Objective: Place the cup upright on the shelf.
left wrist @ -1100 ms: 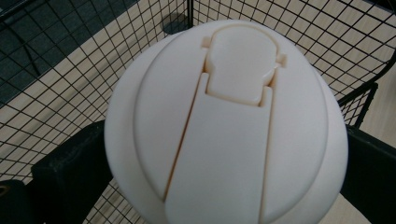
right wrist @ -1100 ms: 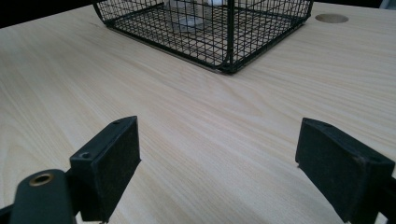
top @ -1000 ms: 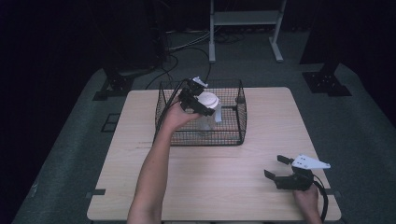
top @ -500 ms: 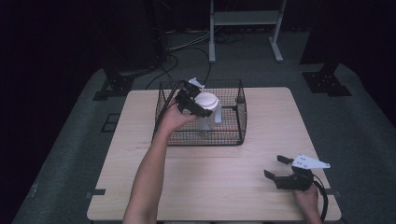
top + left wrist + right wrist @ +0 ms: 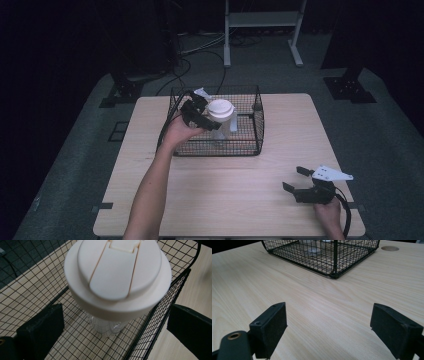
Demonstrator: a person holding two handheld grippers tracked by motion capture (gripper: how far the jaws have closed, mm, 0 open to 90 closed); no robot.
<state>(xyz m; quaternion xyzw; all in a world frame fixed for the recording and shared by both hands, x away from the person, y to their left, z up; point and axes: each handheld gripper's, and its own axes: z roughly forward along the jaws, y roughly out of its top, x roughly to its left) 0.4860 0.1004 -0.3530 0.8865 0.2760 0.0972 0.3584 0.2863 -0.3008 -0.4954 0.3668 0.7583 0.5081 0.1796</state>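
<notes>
Table (image 5: 240, 200): pale wood top, standing on grey floor; carried everything listed below.
Wire basket (image 5: 250, 145): black mesh, open-topped, set at the far middle of the table; its near corner also appeared in the right gripper view (image 5: 332, 270).
Left forearm (image 5: 150, 195): reached from the near edge up to the basket's left side.
Bottle (image 5: 220, 111): clear body with a wide cream flip lid, standing upright inside the basket, left of its centre; seen close from above in the left gripper view (image 5: 117, 277).
Left gripper (image 5: 202, 119): held over the basket's left wall, just beside the bottle's lid; jaws spread wide either side of the bottle, not touching it.
Right gripper (image 5: 296, 179): resting low at the near right of the table, well apart from the basket; jaws spread wide, nothing between them but bare wood.
Table hole (image 5: 390, 248): small round opening, far right of the basket.
</notes>
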